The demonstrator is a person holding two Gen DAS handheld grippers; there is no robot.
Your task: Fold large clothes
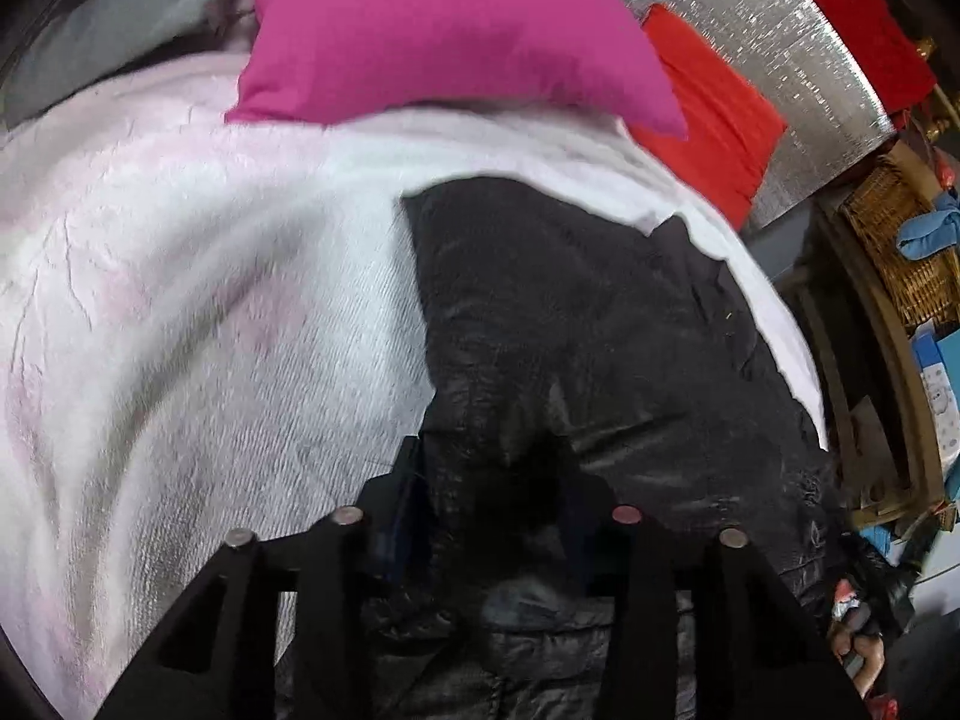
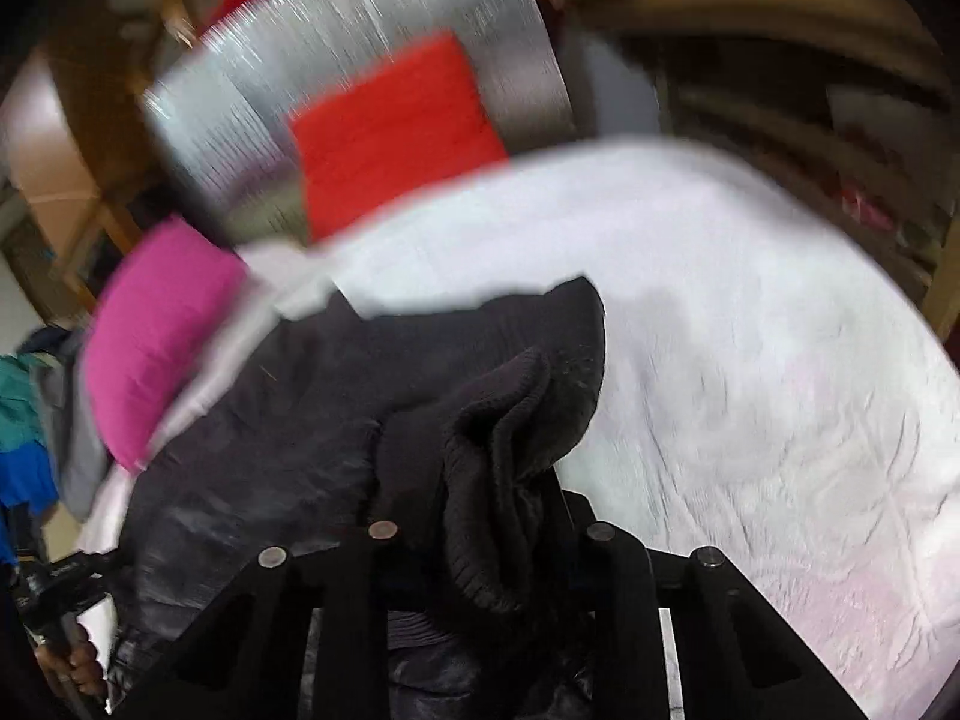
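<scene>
On the bed (image 1: 180, 276) there was one black jacket (image 1: 570, 324), lying on one white blanket (image 2: 750, 330). Two pillows stood at the head: one pink pillow (image 1: 444, 30) and one red pillow (image 2: 396, 132). Two tools were in play.

No readable text, label, brand, number or sign appears in either wrist view. The blue and white boxes (image 1: 936, 372) on the shelf at the right edge of the left wrist view carry small markings, but they are too small and blurred to make out. The right wrist view is smeared by motion blur, so nothing printed can be read there either.
</scene>
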